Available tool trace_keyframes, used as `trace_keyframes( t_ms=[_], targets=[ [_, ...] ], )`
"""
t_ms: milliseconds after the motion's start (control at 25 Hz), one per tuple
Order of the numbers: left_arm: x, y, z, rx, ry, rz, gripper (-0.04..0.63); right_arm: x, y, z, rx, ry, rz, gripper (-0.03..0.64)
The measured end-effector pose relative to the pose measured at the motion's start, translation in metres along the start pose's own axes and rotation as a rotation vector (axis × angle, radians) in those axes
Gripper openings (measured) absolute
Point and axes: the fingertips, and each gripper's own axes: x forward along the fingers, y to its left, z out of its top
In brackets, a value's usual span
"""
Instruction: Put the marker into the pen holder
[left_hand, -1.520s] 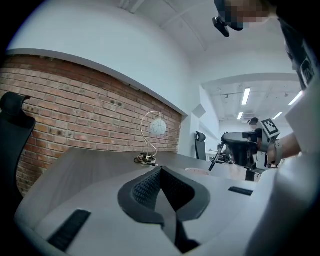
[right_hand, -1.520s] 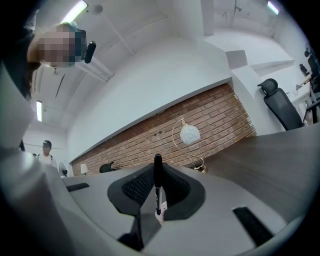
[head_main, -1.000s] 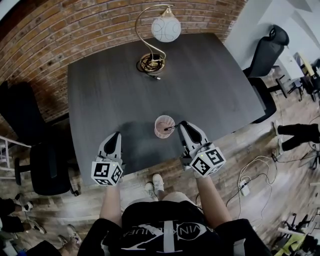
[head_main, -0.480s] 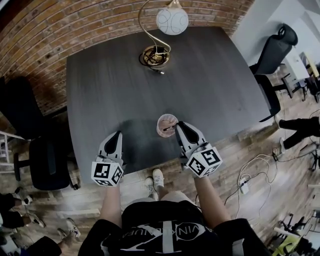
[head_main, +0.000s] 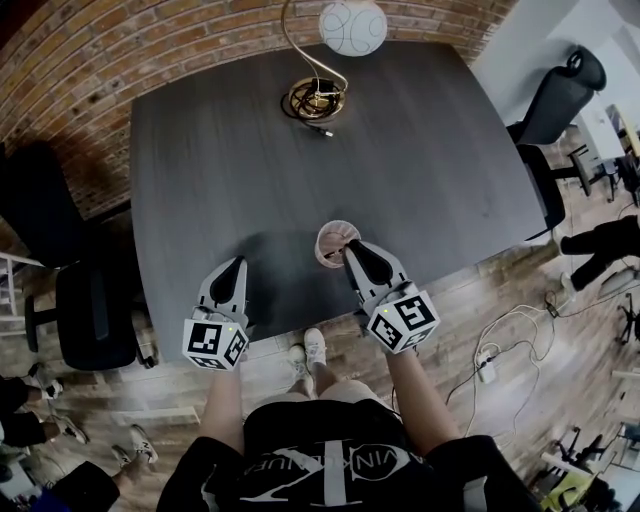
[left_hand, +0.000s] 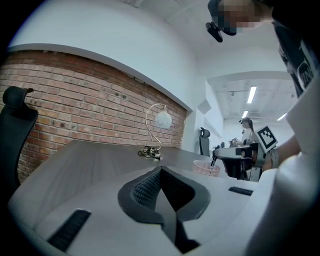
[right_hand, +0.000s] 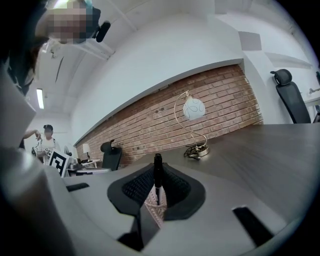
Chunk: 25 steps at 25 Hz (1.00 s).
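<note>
Marker (right_hand: 158, 161): right gripper view; black, upright, clamped between the pads of the right claw (right_hand: 158, 175).
Pen holder (right_hand: 151, 207): same view; a pink mesh cup directly below the clamped marker, seen through the gap between the jaws.
Backdrop: same view; dark counter (right_hand: 270, 150), a globe lamp (right_hand: 193, 108) on a curled gold stem, and a brick wall (right_hand: 165, 120) behind.
Left claw (left_hand: 161, 169): left gripper view; jaws closed together with nothing between them, held above the counter.
Marker from the side: left gripper view; it leans, with its lower end dipping into the pen holder's mouth and its upper end in the right claw.
Claws from above: head view; both are over the counter's near edge. The left claw is well apart from the pen holder, and the right claw's tip is at its rim.
Lamp from above: head view; it stands at the counter's far edge.
</note>
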Motion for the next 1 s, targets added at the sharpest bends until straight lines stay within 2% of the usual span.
trace_keyframes(
  t_ms=[1000],
  targets=[
    [-0.011, 0.004, -0.002, -0.011, 0.002, 0.029, 0.012, 0.009, 0.011, -0.015, -0.055, 0.062, 0.05, 0.057]
  ],
)
